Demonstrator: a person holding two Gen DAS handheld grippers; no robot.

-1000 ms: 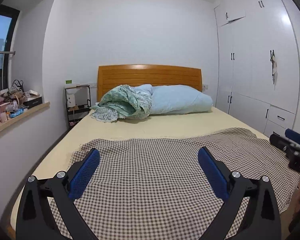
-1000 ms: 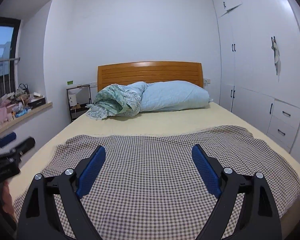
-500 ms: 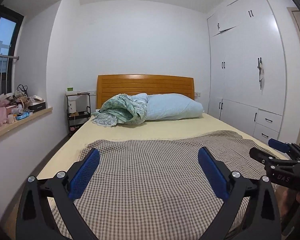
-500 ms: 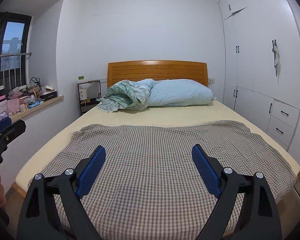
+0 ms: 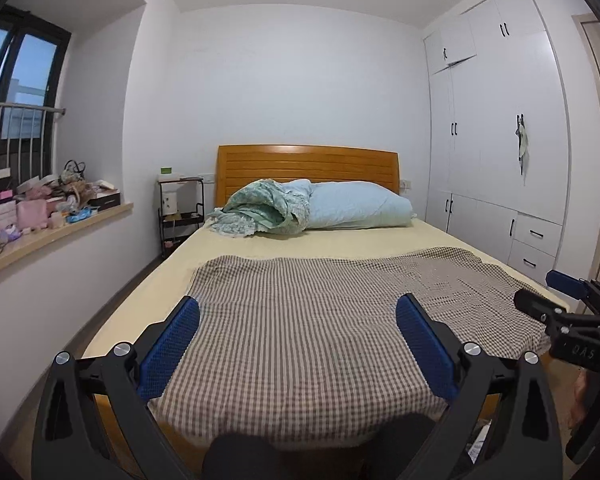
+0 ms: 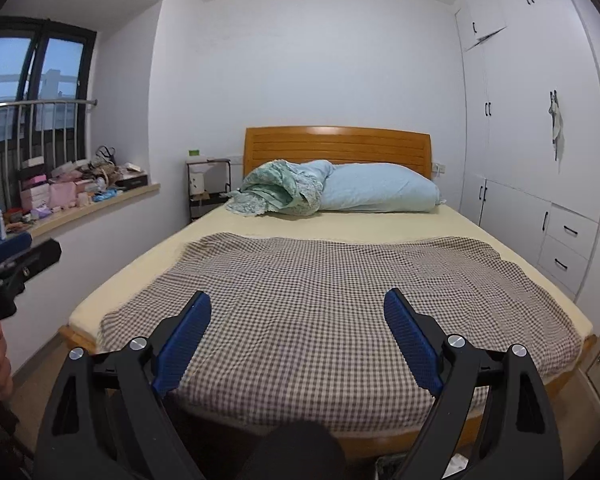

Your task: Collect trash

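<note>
Trash is hard to pick out from either view: the checked blanket (image 5: 320, 320) lies flat over the foot of the bed (image 6: 340, 220) with nothing loose on it, and the only likely scraps are pale bits on the floor at the bottom edge of each view, near the foot of the bed (image 5: 478, 446), too small and cut off to name. Over the last second both cameras have drawn back and risen: the bed has shrunk in view, its wooden foot rail and the floor beside it now show, and the cluttered window sill (image 6: 80, 200) is in fuller sight. The left gripper (image 5: 298, 344) and the right gripper (image 6: 298, 338) both stand wide apart and empty, as they did a second ago. My reading is that the person has stepped back to survey the room, so the search is turning from the bed top toward the floor and sill.
</note>
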